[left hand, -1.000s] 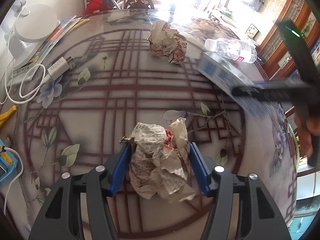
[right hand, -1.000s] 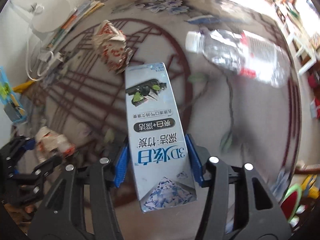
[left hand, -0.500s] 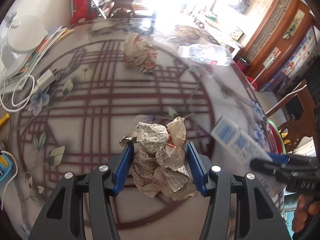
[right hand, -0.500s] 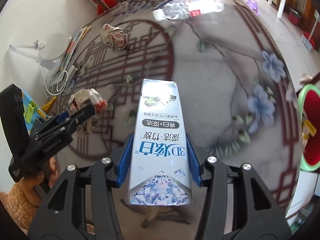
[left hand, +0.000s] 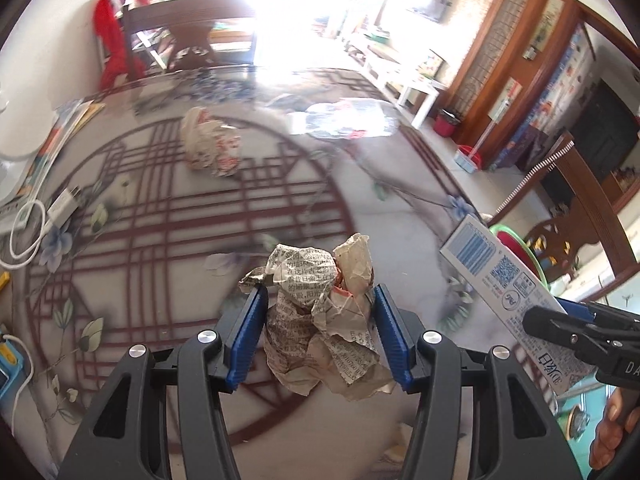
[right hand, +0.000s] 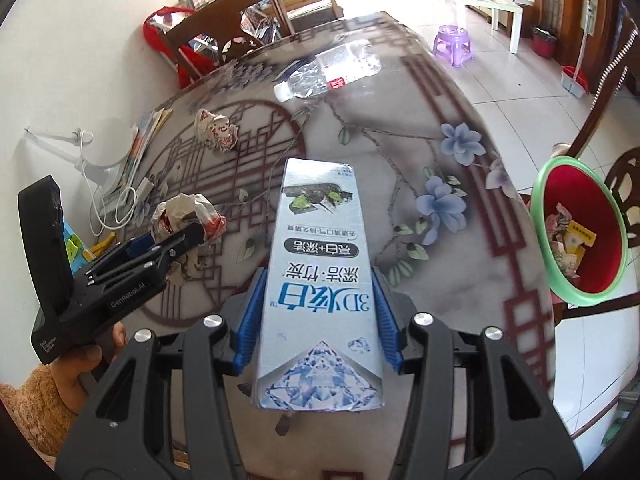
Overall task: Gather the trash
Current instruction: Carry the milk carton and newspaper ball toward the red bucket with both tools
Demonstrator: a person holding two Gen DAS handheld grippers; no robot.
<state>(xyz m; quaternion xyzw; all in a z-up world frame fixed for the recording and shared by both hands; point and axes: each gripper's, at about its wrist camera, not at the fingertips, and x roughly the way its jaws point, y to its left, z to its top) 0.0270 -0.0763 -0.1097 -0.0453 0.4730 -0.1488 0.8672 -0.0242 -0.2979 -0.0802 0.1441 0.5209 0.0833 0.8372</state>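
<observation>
My left gripper (left hand: 318,328) is shut on a crumpled newspaper ball (left hand: 320,312), held above the patterned round table (left hand: 160,232). The same ball (right hand: 184,216) shows at the left of the right wrist view. My right gripper (right hand: 318,320) is shut on a long silver-blue toothpaste box (right hand: 316,280), also lifted over the table; the box (left hand: 504,280) reaches in from the right in the left wrist view. A second paper ball (left hand: 210,148) and a clear plastic bottle (left hand: 348,120) lie on the far side of the table. A red bin with a green rim (right hand: 580,236) stands beyond the table's right edge, with scraps inside.
A white charger and cable (left hand: 44,216), books and a white lamp base (right hand: 108,148) crowd the table's left edge. A wooden chair (right hand: 256,20) with red cloth stands behind. A purple stool (right hand: 454,44) is on the tiled floor. A person's hand (right hand: 76,364) holds the left tool.
Both grippers have lifted and pulled back toward the near right side of the table with their loads. The red bin has come into the right wrist view.
</observation>
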